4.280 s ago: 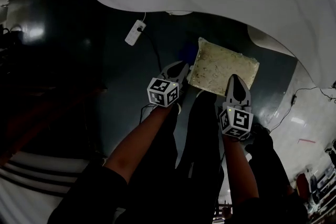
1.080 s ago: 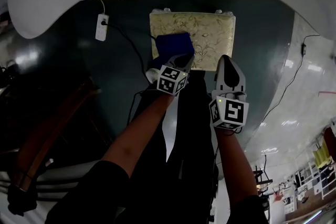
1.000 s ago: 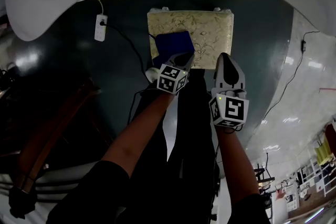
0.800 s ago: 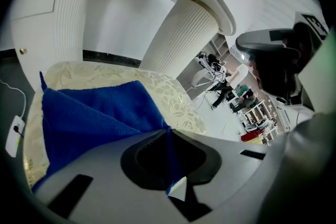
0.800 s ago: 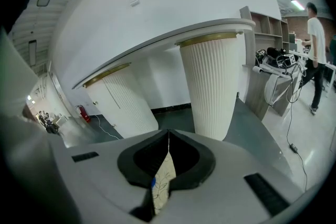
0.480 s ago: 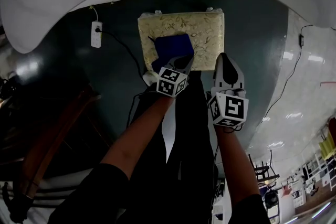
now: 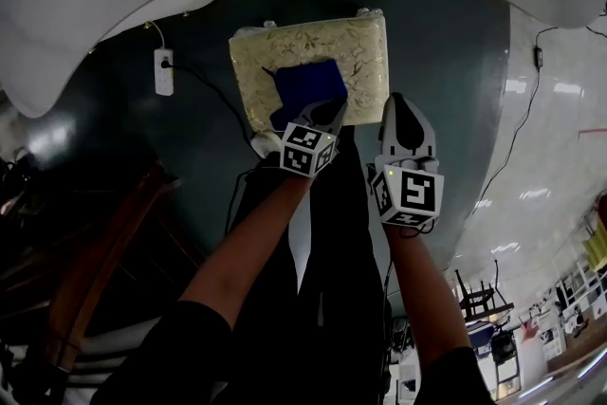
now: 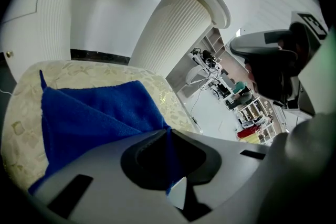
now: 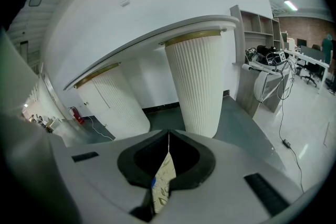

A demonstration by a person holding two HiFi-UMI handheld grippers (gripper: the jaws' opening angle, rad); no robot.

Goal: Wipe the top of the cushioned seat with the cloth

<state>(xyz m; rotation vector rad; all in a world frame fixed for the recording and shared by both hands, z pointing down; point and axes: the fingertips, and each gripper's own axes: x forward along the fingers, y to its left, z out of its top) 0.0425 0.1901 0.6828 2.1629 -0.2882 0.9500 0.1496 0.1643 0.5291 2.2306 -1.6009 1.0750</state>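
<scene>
Cloth (image 7: 305,85) on seat (image 7: 285,47)
Left gripper's (image 7: 331,110) fingers pinch the cloth; right gripper's (image 7: 404,102) fingers closed, empty, beside seat.

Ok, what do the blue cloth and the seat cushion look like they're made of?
The cloth looks like soft microfibre or terry, matt, with a fine fuzzy nap and limp folds. The cushion is seemingly woven upholstery fabric, cream with a slightly shiny leaf pattern, like brocade; filling unseen.

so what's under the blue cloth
The pale patterned cushioned seat: the blue cloth lies on its top, pinched at its near edge by the left gripper. The patch of seat beneath the cloth is covered.
</scene>
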